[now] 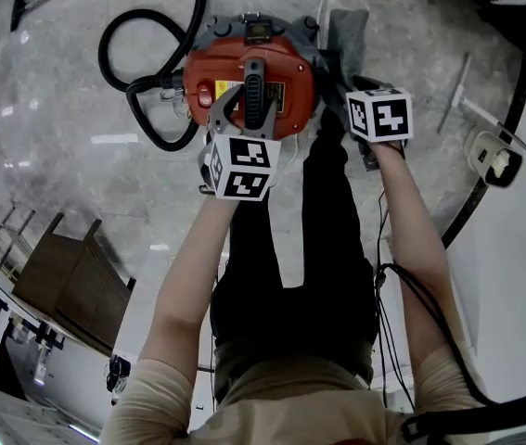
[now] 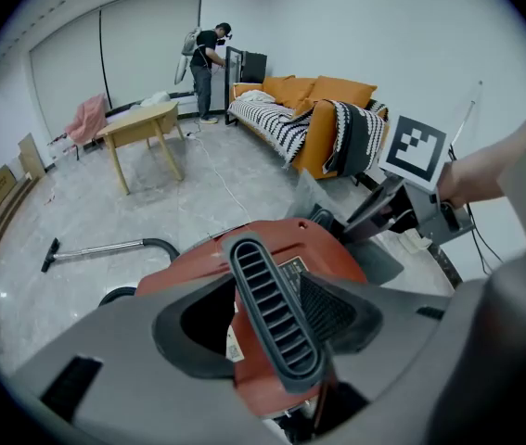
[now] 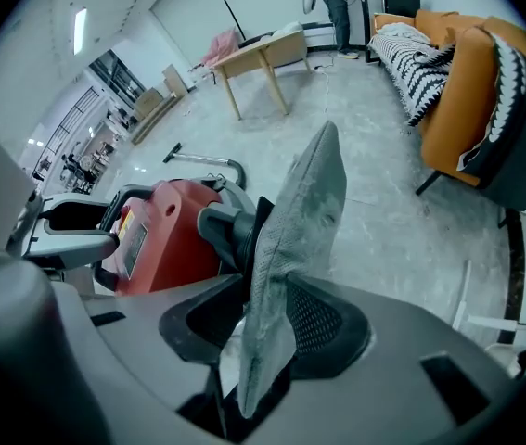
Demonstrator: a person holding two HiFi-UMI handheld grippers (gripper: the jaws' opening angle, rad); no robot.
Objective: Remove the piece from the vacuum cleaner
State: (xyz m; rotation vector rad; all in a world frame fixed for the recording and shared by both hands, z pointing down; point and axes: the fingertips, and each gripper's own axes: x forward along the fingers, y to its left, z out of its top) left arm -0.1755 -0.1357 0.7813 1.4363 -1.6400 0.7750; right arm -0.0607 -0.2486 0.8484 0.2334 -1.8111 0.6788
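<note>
A red canister vacuum cleaner (image 1: 276,77) sits on the marble floor in front of the person's legs. Its black ribbed handle (image 2: 272,313) lies between the jaws of my left gripper (image 2: 264,327), which stand wide; the right-hand pad is against it and a gap shows on the other side. A limp grey cloth dust bag (image 3: 300,221) hangs from the vacuum's black port (image 3: 230,230) on its right side. It passes between the spread jaws of my right gripper (image 3: 267,332), which do not squeeze it. In the head view both grippers (image 1: 244,109) (image 1: 337,86) point down at the machine.
The black hose (image 1: 142,63) loops left of the vacuum, with a metal wand (image 2: 105,248) on the floor beyond. A white power strip (image 1: 494,156) and cables lie to the right. An orange sofa (image 2: 323,109), a wooden table (image 2: 142,123) and a person (image 2: 209,63) are farther off.
</note>
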